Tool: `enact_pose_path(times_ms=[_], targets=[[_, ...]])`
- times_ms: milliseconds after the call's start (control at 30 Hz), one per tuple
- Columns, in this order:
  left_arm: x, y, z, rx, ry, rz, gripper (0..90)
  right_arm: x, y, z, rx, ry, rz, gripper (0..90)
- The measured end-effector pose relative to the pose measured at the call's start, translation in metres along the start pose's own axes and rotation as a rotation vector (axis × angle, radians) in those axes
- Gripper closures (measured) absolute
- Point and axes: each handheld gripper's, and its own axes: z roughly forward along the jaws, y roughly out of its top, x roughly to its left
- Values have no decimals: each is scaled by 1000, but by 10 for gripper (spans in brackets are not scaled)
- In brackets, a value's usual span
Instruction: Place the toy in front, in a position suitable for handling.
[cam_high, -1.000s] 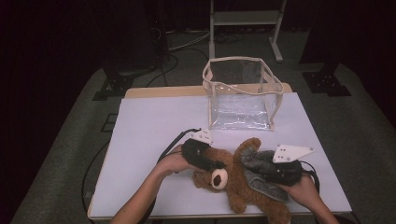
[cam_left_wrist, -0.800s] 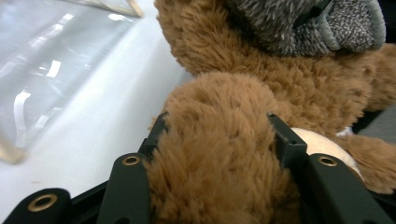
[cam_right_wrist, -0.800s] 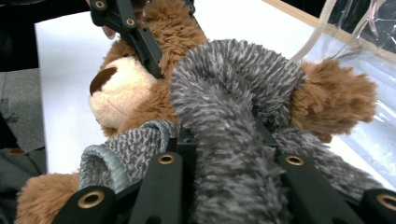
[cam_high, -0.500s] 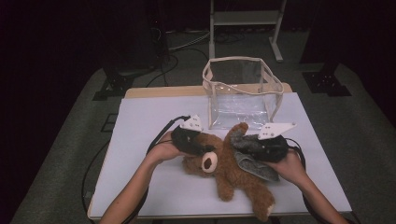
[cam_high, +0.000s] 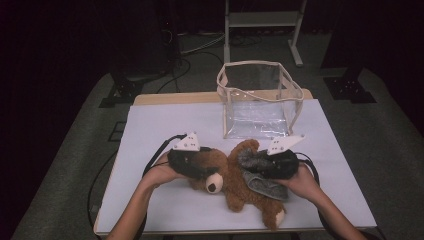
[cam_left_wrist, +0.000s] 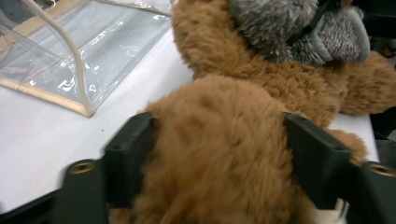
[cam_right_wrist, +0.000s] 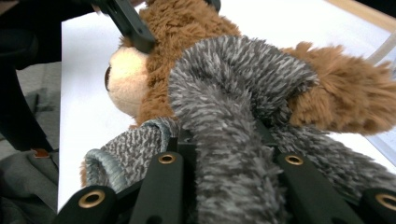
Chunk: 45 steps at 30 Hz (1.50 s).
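Note:
A brown teddy bear (cam_high: 232, 187) lies on the white table (cam_high: 165, 125), its muzzle toward the near edge. My left gripper (cam_high: 206, 171) is at its head. In the left gripper view the jaws of the left gripper (cam_left_wrist: 217, 126) have just been opening and stand on either side of the furry head (cam_left_wrist: 219, 168). My right gripper (cam_high: 252, 162) is shut on the bear's grey fuzzy garment (cam_high: 262, 184). In the right gripper view a bunched fold of the garment (cam_right_wrist: 233, 107) fills the gap between the right gripper's (cam_right_wrist: 224, 140) jaws.
A clear plastic bag (cam_high: 257, 100) with a cream rim stands open at the far side of the table, just beyond the bear. Its near wall (cam_left_wrist: 93, 60) is close to my left gripper. A metal stand and cables are on the floor behind.
Both hands have moved away from the person toward the clear bag, bringing the bear with them. The left jaws have spread apart around the bear's head.

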Motion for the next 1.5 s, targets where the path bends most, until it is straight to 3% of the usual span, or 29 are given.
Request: enact_pose_path(times_ms=[100, 267, 367, 467, 600, 800, 967, 1067, 1167, 1267, 1500], targets=[[-3, -3, -10, -14, 10, -2, 202, 12, -9, -5, -27, -22, -12, 720], [-8, -15, -4, -36, -6, -7, 398, 20, -20, -15, -58, -49, -1, 719], [-13, -18, -3, -61, -3, 13, 443, 22, -17, -26, -54, -70, 1, 719], [-15, -21, -3, -75, 5, 16, 455, 29, -9, -45, -64, -79, -4, 719], [-18, -21, -3, -78, 15, 35, 455, 42, 14, -63, -76, -101, -58, 717], [-25, -19, -3, -69, 26, 67, 455, 50, 51, -52, -58, -95, -139, 716], [-31, -16, -3, -58, 31, 99, 458, 42, 68, -11, 40, -79, -177, 714], [-33, -15, -3, -52, 29, 118, 458, 32, 66, 13, 102, -70, -167, 713], [-33, -17, -3, -53, 28, 116, 458, 19, 57, 26, 160, -84, -146, 714], [-33, -17, -2, -54, 30, 112, 458, 6, 47, 21, 141, -72, -83, 715], [-33, -18, -2, -64, 27, 100, 455, -2, 27, -5, 109, -99, -19, 717]])
